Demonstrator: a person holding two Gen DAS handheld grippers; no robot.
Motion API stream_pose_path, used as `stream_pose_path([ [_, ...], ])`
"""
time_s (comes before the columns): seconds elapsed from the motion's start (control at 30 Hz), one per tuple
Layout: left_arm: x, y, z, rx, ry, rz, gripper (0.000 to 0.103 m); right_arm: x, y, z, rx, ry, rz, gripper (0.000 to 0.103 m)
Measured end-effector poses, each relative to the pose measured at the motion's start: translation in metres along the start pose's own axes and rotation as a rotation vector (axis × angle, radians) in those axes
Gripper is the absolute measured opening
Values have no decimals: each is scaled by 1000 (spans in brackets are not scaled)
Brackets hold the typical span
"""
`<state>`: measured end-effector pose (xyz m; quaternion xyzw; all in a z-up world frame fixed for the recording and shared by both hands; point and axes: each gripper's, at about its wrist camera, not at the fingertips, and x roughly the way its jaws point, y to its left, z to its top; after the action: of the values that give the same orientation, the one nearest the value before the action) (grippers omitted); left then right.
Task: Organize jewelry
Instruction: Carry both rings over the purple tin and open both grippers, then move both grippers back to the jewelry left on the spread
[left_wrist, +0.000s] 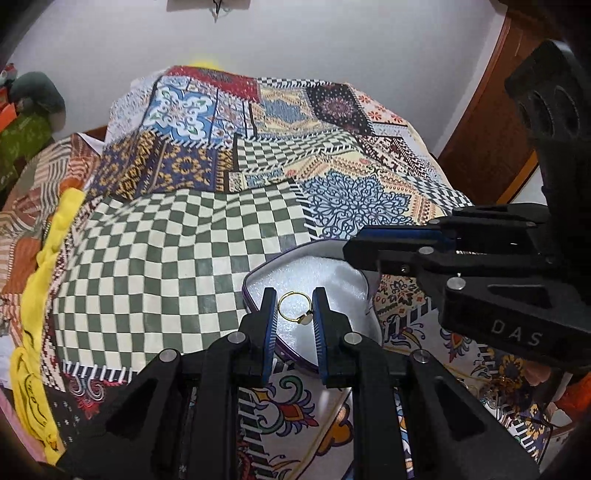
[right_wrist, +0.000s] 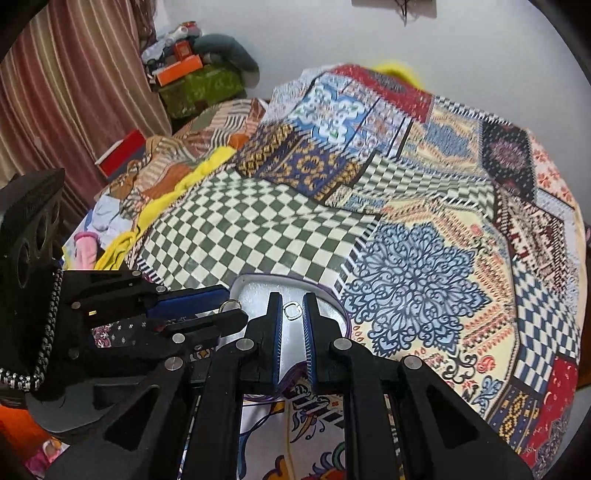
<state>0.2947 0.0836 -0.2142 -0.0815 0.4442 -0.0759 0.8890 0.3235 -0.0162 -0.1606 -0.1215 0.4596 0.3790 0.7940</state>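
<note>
1. Two grippers: the left gripper (left_wrist: 294, 308), bottom middle of the left wrist view, and the right gripper (right_wrist: 293, 314), bottom middle of the right wrist view.
2. One white-lined tray (left_wrist: 332, 273) with a purple rim, lower middle of the frame.
3. Two rings: a gold ring (left_wrist: 295, 308) and a small silver ring (right_wrist: 292, 310), each sitting between a gripper's fingers.
4. One patchwork bedspread (left_wrist: 177, 240) filling the middle.
5. One yellow cloth (left_wrist: 40, 266) along the left edge.
</note>
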Motion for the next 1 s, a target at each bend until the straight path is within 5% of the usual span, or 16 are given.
stream_pose_path([
  [0.53,6,-4,1,12,25,-15,18,18,-14,1,71,93,72,11],
  [1.0,-52,-6,9,7,-72,29,23,-44,-1,-4,42,-41,-17,16],
])
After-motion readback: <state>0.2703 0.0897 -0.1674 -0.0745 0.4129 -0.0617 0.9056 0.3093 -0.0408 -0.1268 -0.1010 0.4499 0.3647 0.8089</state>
